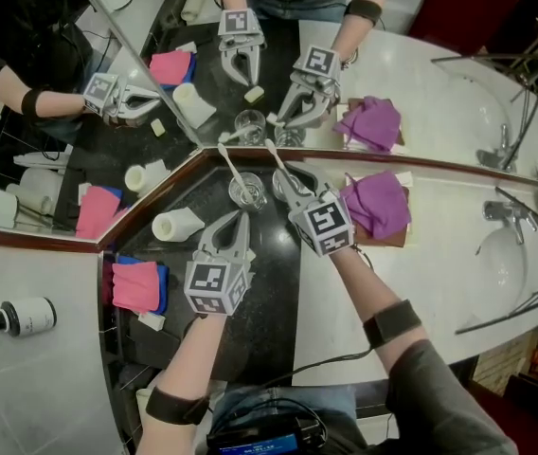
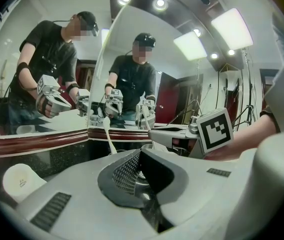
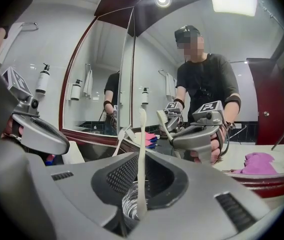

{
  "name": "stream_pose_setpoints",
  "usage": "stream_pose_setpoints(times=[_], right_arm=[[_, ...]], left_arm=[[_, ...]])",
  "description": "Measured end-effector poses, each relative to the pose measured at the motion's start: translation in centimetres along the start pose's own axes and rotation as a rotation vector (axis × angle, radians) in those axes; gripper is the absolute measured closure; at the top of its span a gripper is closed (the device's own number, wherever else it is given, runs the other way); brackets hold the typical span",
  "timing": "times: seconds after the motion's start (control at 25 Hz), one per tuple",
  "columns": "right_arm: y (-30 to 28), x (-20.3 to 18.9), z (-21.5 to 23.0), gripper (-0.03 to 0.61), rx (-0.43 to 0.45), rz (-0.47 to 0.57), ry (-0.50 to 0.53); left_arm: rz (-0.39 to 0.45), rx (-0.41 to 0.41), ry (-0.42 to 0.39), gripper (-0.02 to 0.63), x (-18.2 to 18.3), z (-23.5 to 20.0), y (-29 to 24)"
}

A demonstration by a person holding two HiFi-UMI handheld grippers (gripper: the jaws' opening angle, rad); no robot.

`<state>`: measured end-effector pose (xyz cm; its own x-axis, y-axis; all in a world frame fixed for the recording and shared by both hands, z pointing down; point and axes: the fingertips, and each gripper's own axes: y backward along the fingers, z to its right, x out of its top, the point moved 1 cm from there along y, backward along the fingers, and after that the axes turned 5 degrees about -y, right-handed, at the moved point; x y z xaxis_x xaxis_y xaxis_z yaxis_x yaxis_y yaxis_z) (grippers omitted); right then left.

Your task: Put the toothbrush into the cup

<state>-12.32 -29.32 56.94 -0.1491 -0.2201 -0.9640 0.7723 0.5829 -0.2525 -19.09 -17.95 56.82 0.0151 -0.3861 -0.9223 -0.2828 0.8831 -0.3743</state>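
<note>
right gripper (image 3: 143, 183) clamps toothbrush (image 3: 142, 144) upright, cup (image 3: 130, 205) just under jaws; left gripper (image 2: 141, 170) closed, empty. risk: handle end catches glass rim on release — cup tips, or brush drops outside.

The head view looks steeply down from above the person onto the black speckled stone counter (image 1: 269, 292), facing the red-brown-framed corner mirrors (image 1: 151, 197). The left gripper (image 1: 234, 224) and the right gripper (image 1: 288, 186) lie close beneath it. Each gripper view sits low and directly behind its own jaws and looks forward along them toward the mirror corner. All three views share that corner. Each gripper view also shows the other gripper at its side, and the white plastic toothbrush (image 3: 141, 149) clamped in the right gripper's jaws
</note>
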Motion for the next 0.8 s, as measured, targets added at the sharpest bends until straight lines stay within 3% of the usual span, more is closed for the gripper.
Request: stream_pose_setpoints(times=[0.48,0.64,0.8], right_arm=[[-0.6,-3.2,0.8,0.515,-0.064,-0.117,0.042],[-0.7,-4.1,1.2,0.472,-0.088,-0.158,0.044],[-0.4,-4.3,1.4,0.472,-0.094,-0.165,0.034]], left_arm=[[-0.01,0.012,0.008,0.612,-0.7,-0.6,0.3],[-0.013,0.015,0.01,0.612,-1.0,-0.7,0.5],[-0.015,0.018,0.013,0.612,-1.1,-0.6,0.8]])
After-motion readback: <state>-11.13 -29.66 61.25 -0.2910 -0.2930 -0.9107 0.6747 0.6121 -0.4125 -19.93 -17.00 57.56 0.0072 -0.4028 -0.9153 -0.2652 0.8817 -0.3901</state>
